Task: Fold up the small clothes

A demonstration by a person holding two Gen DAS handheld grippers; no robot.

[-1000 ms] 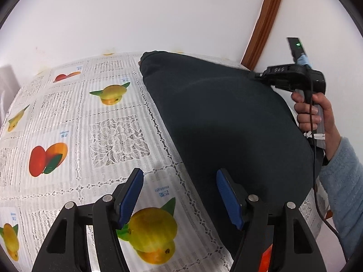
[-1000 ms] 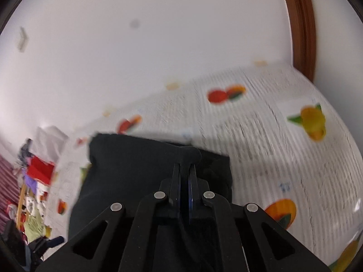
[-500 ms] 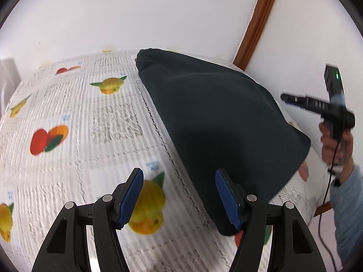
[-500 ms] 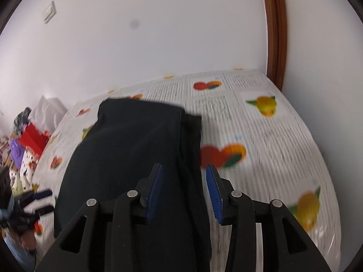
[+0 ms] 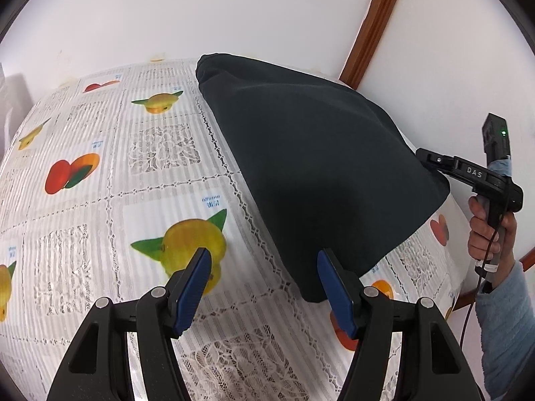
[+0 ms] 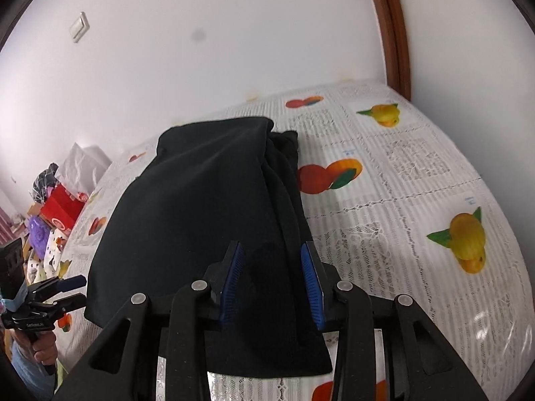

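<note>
A dark folded garment point(image 5: 317, 167) lies flat on the fruit-print tablecloth point(image 5: 110, 207); it also shows in the right wrist view point(image 6: 207, 207). My left gripper point(image 5: 264, 277) is open and empty, hovering by the garment's near left corner. My right gripper point(image 6: 271, 274) is open, its blue pads point(image 6: 311, 280) astride the garment's near edge without gripping it. The right gripper also shows in the left wrist view point(image 5: 431, 162) at the garment's right edge. The left gripper shows in the right wrist view point(image 6: 72, 287) at the garment's left corner.
White walls stand behind the table with a brown door frame point(image 5: 371, 26) at the corner. A pile of colourful toys and boxes point(image 6: 53, 214) lies beyond the table's far left. The table's edge curves down at the right point(image 5: 458, 274).
My right gripper opened and let go of the garment, which now lies flat. It pulled back a little, then came back to the garment's edge. My left gripper stayed open and drew back slightly.
</note>
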